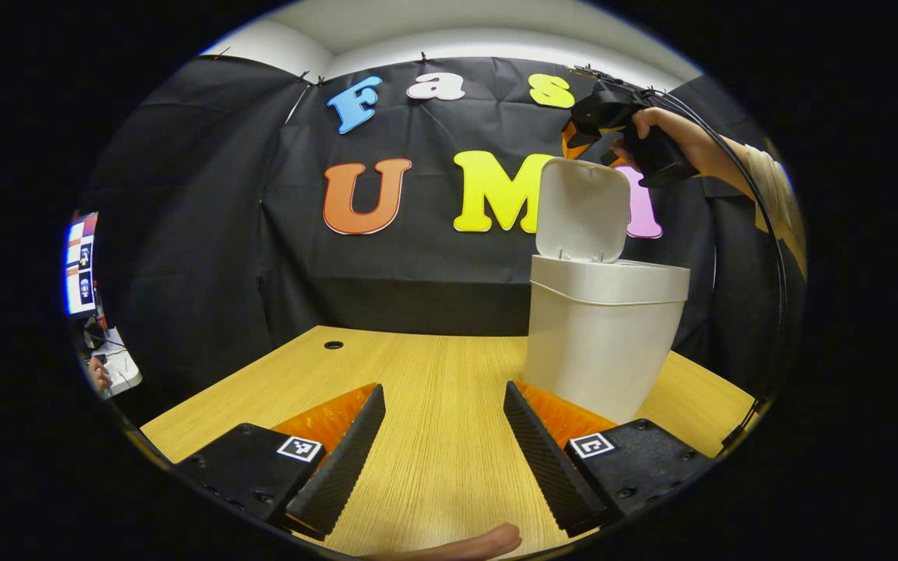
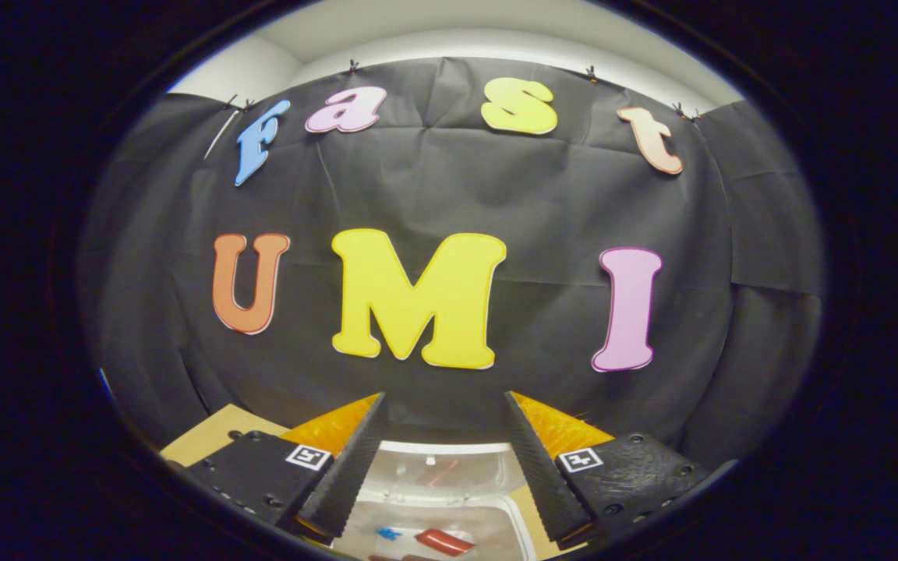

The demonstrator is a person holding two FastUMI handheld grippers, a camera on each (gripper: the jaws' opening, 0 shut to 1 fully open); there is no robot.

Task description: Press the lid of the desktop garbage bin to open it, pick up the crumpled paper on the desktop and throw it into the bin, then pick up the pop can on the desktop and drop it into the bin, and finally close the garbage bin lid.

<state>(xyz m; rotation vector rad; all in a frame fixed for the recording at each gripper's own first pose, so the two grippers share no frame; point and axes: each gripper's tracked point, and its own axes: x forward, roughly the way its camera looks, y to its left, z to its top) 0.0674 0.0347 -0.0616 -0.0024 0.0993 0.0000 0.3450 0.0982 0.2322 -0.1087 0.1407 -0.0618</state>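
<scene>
Black cloth backs the wooden bench (image 1: 433, 460). Bin (image 1: 601, 343) stands toward the bench's right side, lid (image 1: 583, 209) tipped up; something red lies inside. My right gripper (image 2: 445, 467) hovers above the opening, jaws wide, holding nothing; left gripper (image 1: 443, 444) low over the bench, likewise spread and empty. I judge the drops done; next: press the lid down shut.

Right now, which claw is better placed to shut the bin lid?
Right. The right claw hangs open just above the upright lid of the garbage bin; its own view looks down into the bin. The left claw sits low over the desk, open, short of the bin.
</scene>
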